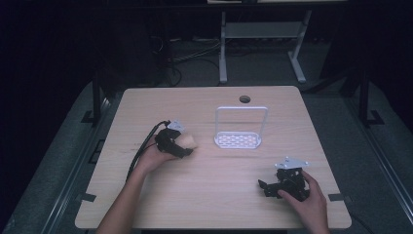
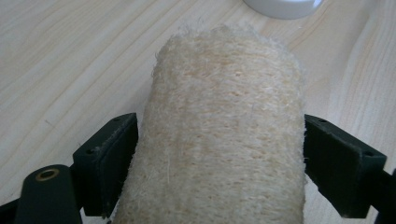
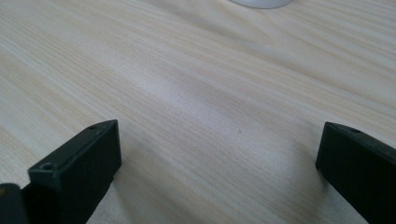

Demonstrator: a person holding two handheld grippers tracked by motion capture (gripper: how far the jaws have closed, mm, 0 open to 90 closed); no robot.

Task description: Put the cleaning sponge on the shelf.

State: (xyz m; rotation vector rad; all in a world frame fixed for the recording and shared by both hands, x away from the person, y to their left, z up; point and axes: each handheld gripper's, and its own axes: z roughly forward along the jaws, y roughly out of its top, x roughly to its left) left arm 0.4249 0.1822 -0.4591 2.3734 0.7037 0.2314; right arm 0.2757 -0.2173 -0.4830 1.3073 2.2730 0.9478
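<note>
Pinching a loofah sponge (image 2: pixel 224 130) between its two black jaws, left gripper (image 1: pixel 181 144) sits low over the wooden counter (image 1: pixel 214 195), left of centre; jaws press the sponge's flanks, its fibrous end pointing toward the white rack (image 1: pixel 238 129). Rack stands upright mid-counter, slotted base flat, just right of the sponge (image 1: pixel 189 142), not touching. Right gripper (image 1: pixel 267 187) rests near the counter's front right corner, jaws spread wide over bare wood, well apart from the sponge.
</note>
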